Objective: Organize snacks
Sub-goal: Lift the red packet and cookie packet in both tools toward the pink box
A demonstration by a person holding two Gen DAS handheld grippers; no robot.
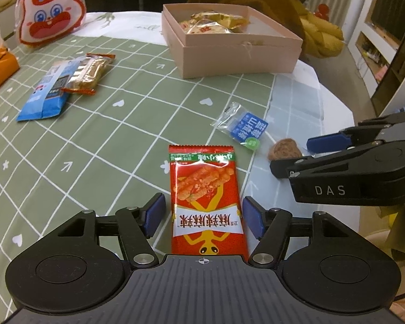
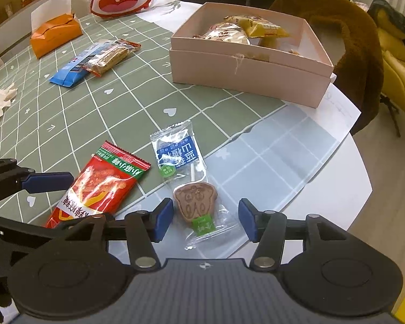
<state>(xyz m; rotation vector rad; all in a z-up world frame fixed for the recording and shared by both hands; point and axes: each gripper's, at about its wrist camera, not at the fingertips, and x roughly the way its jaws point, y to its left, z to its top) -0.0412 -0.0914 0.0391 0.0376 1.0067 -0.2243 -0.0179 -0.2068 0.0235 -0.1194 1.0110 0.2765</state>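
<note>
Left tool (image 1: 203,217) is wide open around the red snack packet (image 1: 206,202) flat on the worktop (image 1: 108,140), pads not touching it. Right tool (image 2: 205,220) is also open around the brown lollipop (image 2: 195,202). Behind stands the pink box (image 2: 245,67) with snacks; two more packets (image 1: 64,86) lie far left.

Orange tissue box (image 2: 55,36), brown coat (image 2: 345,40) over chair, green checked tablecloth (image 2: 121,102)

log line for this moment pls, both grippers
left gripper: open, straddling red snack packet | right gripper: open, straddling lollipop | pink box: some snacks inside | nothing lifted
</note>
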